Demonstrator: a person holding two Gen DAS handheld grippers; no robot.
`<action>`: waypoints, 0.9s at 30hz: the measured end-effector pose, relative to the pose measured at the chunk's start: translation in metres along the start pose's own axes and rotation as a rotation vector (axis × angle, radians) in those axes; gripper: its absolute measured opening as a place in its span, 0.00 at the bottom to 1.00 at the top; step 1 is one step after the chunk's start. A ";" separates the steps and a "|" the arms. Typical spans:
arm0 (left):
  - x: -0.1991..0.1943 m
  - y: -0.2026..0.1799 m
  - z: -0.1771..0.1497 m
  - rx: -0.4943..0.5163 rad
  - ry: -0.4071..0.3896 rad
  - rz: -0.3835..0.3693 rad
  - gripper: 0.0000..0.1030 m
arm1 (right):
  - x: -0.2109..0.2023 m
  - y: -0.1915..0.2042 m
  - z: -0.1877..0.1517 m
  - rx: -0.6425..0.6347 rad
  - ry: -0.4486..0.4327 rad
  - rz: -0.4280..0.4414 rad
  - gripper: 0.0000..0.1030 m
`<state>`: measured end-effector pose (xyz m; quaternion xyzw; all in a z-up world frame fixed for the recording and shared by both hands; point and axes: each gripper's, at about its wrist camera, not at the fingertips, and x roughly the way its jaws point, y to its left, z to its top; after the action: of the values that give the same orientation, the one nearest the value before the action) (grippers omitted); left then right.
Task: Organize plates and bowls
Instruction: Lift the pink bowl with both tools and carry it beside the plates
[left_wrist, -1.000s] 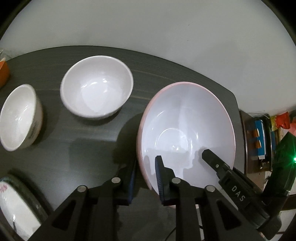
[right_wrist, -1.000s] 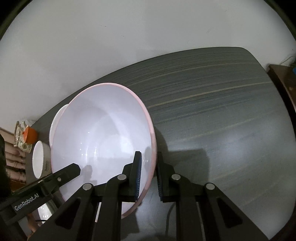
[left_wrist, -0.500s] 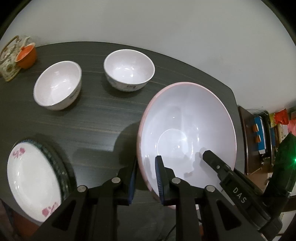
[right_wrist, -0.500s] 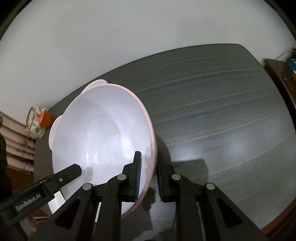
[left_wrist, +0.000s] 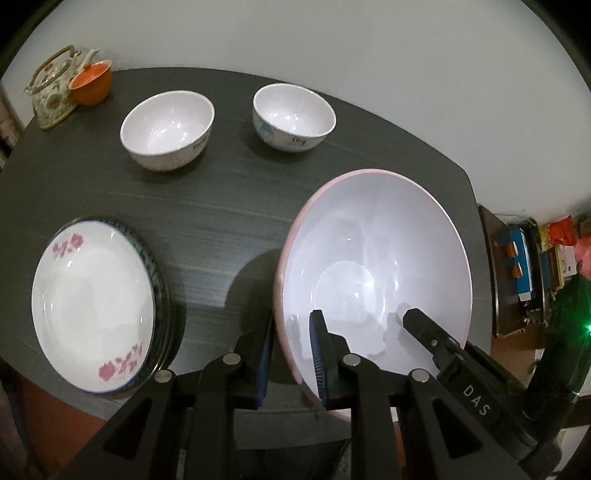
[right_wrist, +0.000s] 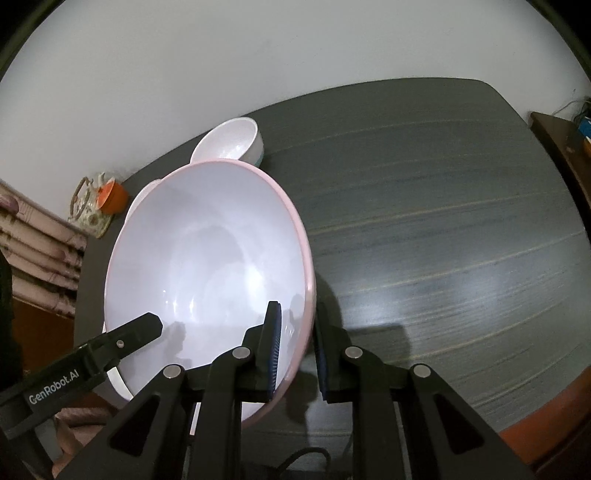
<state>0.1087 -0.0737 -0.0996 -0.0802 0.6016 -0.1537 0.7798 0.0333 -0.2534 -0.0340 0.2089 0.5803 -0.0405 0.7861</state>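
A large pink-rimmed white bowl is held above the dark table by both grippers. My left gripper is shut on its left rim. My right gripper is shut on its right rim; the bowl fills the left half of the right wrist view. The right gripper's finger also shows in the left wrist view. Two small white bowls stand at the far side. A stack of plates, the top one white with pink flowers, sits at the near left.
A teapot and an orange cup stand at the table's far left corner. A low shelf with colourful items is beyond the table's right edge. The right part of the table shows bare dark wood grain.
Both grippers have lifted the big bowl higher and drawn it back. The small bowls and plate stack now look farther away, and the teapot has come into view.
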 end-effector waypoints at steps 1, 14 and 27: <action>0.000 -0.001 -0.005 0.002 0.002 0.003 0.19 | 0.001 0.004 -0.003 0.003 0.004 -0.003 0.17; 0.016 0.008 -0.035 0.007 0.036 0.031 0.19 | 0.016 0.004 -0.037 0.001 0.056 -0.021 0.17; 0.042 0.007 -0.041 0.009 0.067 0.056 0.19 | 0.035 -0.006 -0.047 0.021 0.101 -0.040 0.17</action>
<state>0.0795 -0.0785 -0.1506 -0.0547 0.6288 -0.1373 0.7634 0.0008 -0.2345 -0.0793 0.2070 0.6231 -0.0517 0.7525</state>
